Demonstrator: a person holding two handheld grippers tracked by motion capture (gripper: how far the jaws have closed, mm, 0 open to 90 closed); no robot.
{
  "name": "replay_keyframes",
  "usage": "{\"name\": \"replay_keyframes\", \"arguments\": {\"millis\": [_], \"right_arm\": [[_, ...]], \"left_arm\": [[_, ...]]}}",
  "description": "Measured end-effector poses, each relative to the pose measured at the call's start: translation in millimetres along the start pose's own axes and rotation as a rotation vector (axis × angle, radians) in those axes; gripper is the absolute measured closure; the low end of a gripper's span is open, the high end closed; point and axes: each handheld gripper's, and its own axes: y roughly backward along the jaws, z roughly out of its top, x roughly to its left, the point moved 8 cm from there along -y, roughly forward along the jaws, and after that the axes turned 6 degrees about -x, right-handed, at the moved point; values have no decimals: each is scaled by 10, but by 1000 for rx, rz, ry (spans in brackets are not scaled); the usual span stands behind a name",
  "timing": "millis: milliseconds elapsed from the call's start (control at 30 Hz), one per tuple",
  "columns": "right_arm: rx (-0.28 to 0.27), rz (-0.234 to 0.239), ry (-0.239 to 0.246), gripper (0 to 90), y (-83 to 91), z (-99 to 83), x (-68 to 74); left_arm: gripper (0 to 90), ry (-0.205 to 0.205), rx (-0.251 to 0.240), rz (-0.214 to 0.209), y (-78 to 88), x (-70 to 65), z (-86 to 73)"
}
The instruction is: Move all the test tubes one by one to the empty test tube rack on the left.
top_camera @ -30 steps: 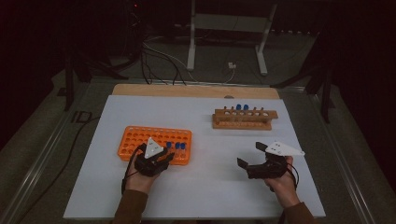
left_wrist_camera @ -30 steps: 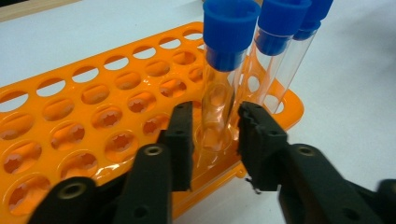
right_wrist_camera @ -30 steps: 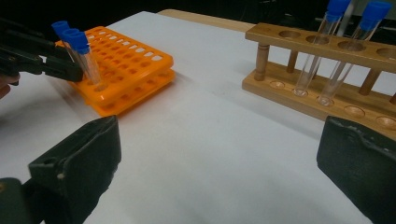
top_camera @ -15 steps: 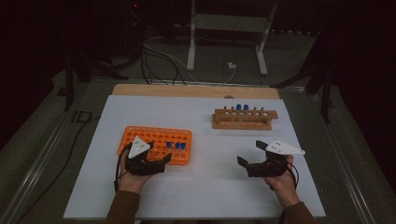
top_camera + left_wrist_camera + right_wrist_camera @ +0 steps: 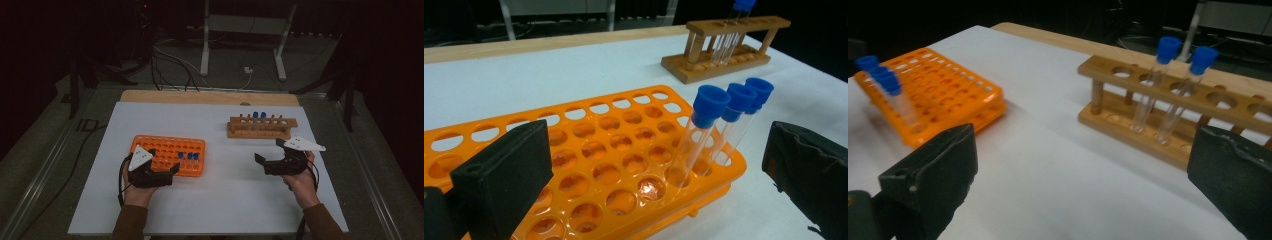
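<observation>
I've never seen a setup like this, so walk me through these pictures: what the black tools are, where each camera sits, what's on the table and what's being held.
A person sits at a white table with a hand-held gripper in each hand: two black jaws that pinch. The high view looks down from above. It shows the left hand-held gripper and the right hand-held gripper. The other two pictures come from cameras riding on each gripper, looking out between its own jaws.

On the table are an orange rack with three blue-capped tubes and a wooden rack with two more tubes. Both grippers are open and hold nothing; the left one's jaws have just been opening beside the orange rack.
</observation>
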Motion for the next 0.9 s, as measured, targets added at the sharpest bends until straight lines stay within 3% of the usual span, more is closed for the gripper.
{"name": "replay_keyframes", "arguments": {"millis": [367, 567, 900], "right_arm": [[15, -86, -3, 13, -193, 207, -353], [40, -127, -30, 49, -336, 246, -567], [75, -152, -22, 144, -597, 280, -673]], "left_arm": [[4, 4, -9, -4, 1, -11, 19], [5, 4, -7, -8, -12, -28, 14], [5, -2, 1, -7, -46, -73, -4]]}}
